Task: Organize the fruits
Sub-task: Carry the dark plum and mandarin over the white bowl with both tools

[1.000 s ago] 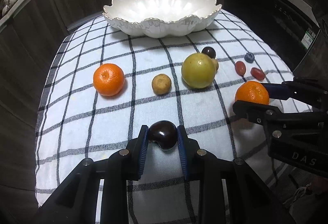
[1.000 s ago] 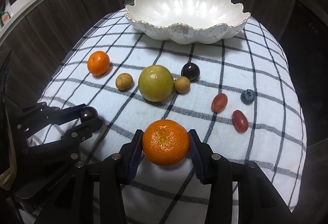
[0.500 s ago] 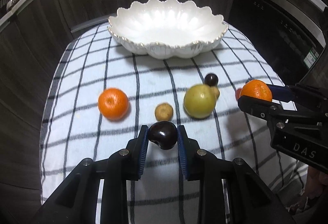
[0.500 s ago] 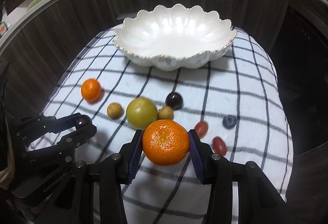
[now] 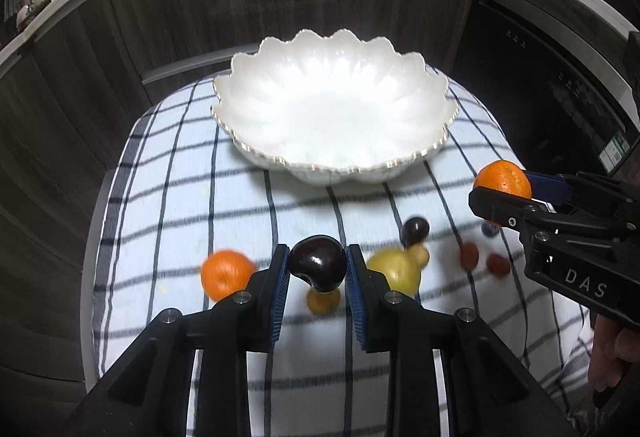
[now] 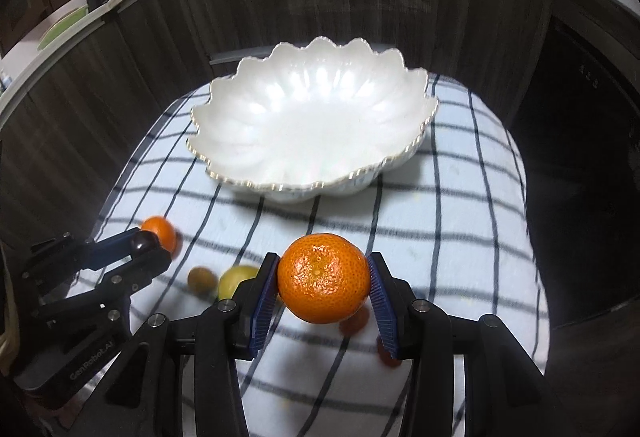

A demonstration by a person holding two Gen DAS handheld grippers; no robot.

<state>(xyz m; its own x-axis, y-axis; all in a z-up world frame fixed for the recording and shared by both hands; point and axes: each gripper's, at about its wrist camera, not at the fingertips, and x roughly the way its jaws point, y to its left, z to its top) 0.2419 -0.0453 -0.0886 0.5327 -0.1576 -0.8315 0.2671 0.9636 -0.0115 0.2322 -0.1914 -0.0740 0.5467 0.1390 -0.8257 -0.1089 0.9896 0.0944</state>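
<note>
Two grippers carry fruit toward an empty white bowl (image 5: pixel 332 117) at the far end of a checked cloth (image 5: pixel 168 205): the left gripper (image 5: pixel 318 269) is clamped on a dark plum (image 5: pixel 318 265), and the right gripper (image 6: pixel 323 279) grips a mandarin (image 6: pixel 323 277), both held above the cloth on the near side of the bowl. The step in hand appears to be the carry; nothing lies in the bowl yet. The next move calls for bringing each fruit over the scalloped rim, low enough that it does not bounce on the glaze, then letting go one at a time so the two do not knock together. Left on the cloth, counted through motion blur: one more mandarin (image 5: pixel 226 275) near left, one yellow-green fruit (image 5: pixel 394 273) at centre, two small brown fruits (image 5: pixel 322 301), one of them under the held plum and the other just right of the yellow-green one, one dark round fruit (image 5: pixel 415 231) beyond them, two red grapes (image 5: pixel 469 255) to the right, and what is probably one blueberry, half hidden behind the right gripper. One bowl, two grippers, ten fruits in all.
</note>
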